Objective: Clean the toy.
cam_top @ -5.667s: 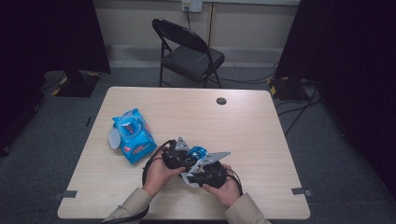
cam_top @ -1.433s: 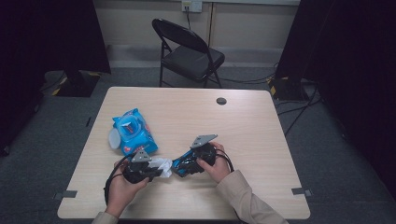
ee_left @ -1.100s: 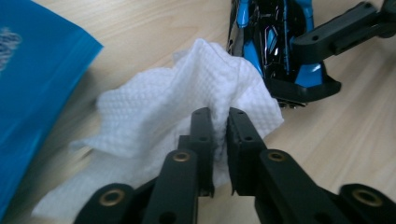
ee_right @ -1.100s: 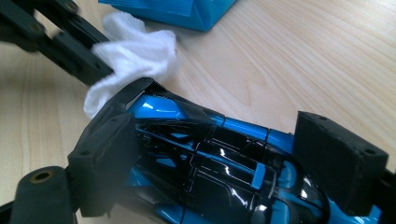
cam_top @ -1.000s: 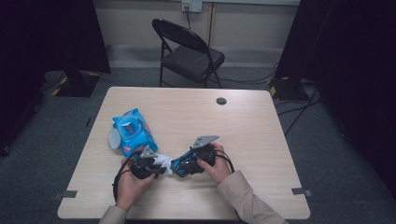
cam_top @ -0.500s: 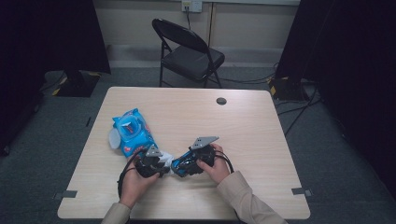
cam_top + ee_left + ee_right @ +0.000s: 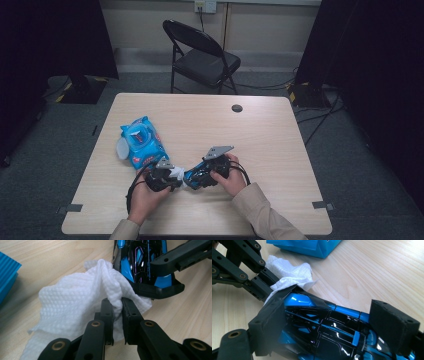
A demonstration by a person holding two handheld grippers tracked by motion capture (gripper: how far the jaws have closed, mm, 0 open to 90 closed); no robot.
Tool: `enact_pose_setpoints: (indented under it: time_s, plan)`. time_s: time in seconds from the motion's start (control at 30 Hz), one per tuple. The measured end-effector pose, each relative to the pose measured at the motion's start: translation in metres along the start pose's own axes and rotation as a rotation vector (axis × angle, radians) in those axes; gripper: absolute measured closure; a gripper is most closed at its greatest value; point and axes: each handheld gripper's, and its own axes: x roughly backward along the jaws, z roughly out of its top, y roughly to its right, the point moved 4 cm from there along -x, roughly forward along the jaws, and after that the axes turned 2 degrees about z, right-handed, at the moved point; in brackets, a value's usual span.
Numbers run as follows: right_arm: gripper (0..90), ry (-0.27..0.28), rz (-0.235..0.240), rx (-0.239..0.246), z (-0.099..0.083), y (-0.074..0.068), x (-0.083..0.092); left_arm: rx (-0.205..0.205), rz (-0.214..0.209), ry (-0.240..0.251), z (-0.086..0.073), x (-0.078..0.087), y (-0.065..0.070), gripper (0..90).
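Observation:
A glossy blue-and-black toy car (image 7: 324, 325) is held just over the table with my right gripper (image 7: 332, 322) shut across its body. My left gripper (image 7: 117, 302) is shut on a bunched white wipe (image 7: 82, 297), and its jaws have just been closing tighter on the fold. The wipe touches one end of the car (image 7: 140, 262). In the high view the two grippers meet near the table's front, the left gripper (image 7: 175, 177) beside the right gripper (image 7: 197, 179). A blue wipes packet (image 7: 142, 142) lies to the left behind them.
The pale wooden table (image 7: 270, 135) has a small black round cap (image 7: 237, 108) near its far edge. A black folding chair (image 7: 202, 55) stands beyond the table. The packet's blue corner (image 7: 7, 277) lies close to the left gripper.
Over the last second and a half my left gripper brought the wipe up and right to the car's end, then stayed there. The right gripper kept the car still.

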Motion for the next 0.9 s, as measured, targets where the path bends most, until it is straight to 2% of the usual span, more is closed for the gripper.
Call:
enact_pose_setpoints:
  time_s: [0.23, 0.37, 0.47, 0.67, 0.9]
  plan:
    - [14.0, -0.013, -0.012, 0.011, 0.001, 0.000, 0.001, -0.006, 0.003, 0.000, 0.000, 0.000, 0.001, 80.3]
    - [14.9, -0.050, -0.039, 0.031, 0.003, 0.000, 0.008, -0.014, 0.003, 0.005, -0.001, 0.000, 0.000, 79.9]
    - [14.8, -0.056, -0.029, 0.003, 0.002, 0.001, 0.015, -0.014, 0.000, 0.005, -0.001, 0.000, 0.000, 79.9]
    - [14.6, -0.090, -0.046, -0.022, -0.008, 0.006, 0.027, -0.019, 0.001, 0.003, 0.000, 0.000, 0.000, 79.9]
    - [13.5, -0.090, -0.066, 0.007, -0.011, 0.005, 0.026, -0.020, 0.001, -0.001, 0.000, 0.000, 0.001, 79.1]
